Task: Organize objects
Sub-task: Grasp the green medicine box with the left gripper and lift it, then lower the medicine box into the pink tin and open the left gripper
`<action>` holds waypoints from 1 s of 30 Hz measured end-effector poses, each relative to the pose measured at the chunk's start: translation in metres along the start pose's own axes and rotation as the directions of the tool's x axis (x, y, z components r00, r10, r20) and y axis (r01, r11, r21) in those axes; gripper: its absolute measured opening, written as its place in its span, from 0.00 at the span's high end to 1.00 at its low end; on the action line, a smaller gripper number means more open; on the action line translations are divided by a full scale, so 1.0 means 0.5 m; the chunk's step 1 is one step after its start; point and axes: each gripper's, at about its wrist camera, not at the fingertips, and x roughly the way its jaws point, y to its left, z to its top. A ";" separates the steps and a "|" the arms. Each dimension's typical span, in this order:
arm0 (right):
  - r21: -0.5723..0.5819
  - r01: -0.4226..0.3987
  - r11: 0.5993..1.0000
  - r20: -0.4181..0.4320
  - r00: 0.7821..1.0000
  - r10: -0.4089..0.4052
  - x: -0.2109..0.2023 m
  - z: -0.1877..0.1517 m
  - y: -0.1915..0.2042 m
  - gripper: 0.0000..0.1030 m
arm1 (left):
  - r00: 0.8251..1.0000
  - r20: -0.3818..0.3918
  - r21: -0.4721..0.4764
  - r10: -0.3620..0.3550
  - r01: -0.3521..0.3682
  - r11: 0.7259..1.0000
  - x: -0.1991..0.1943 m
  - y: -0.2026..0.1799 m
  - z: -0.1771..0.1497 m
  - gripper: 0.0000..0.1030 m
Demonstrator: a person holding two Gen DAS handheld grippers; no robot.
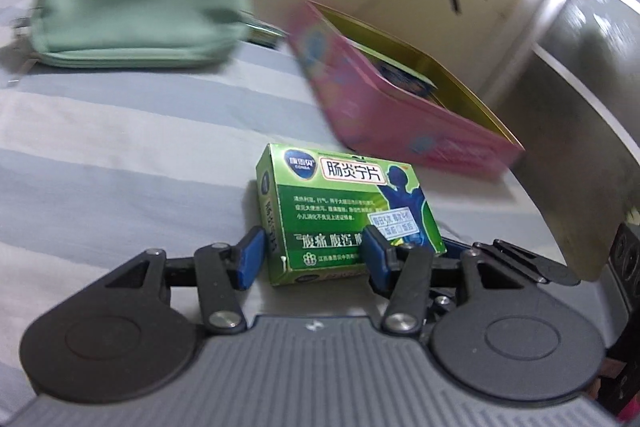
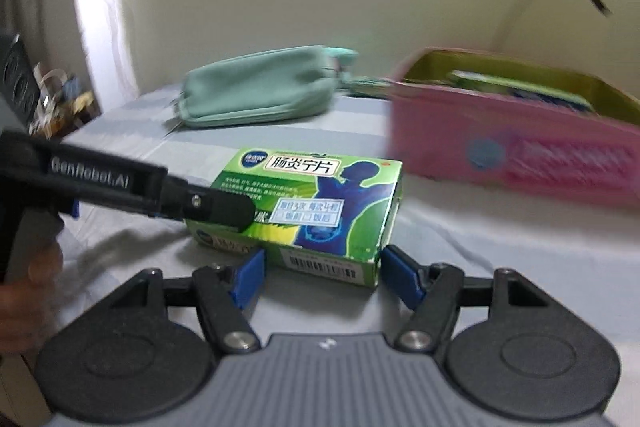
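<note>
While the green medicine box (image 1: 344, 215) is clamped in the left gripper (image 1: 314, 255), pads pressed on both its sides, the green pouch (image 1: 132, 23) is seen ahead-left and the pink tin (image 1: 400, 115) ahead-right, some items already inside. The right gripper (image 2: 324, 275) straddles the same box (image 2: 312, 211); whether it is touched there cannot be told. Judged partly done: the box is not yet in the tin.

Straddles a green medicine box (image 2: 316, 211) on the striped sheet (image 2: 500, 247), right gripper (image 2: 320, 273) pads either side, right pad apart. Grips box's far end: left gripper (image 2: 224, 207). Behind: teal pouch (image 2: 256, 93), pink tin (image 2: 516, 143).
</note>
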 end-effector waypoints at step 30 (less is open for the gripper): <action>0.114 0.251 0.961 0.254 0.928 -0.272 -0.023 0.137 -0.329 0.37 | 0.994 0.085 0.275 -0.062 0.037 0.961 0.245 -0.330 0.225 0.43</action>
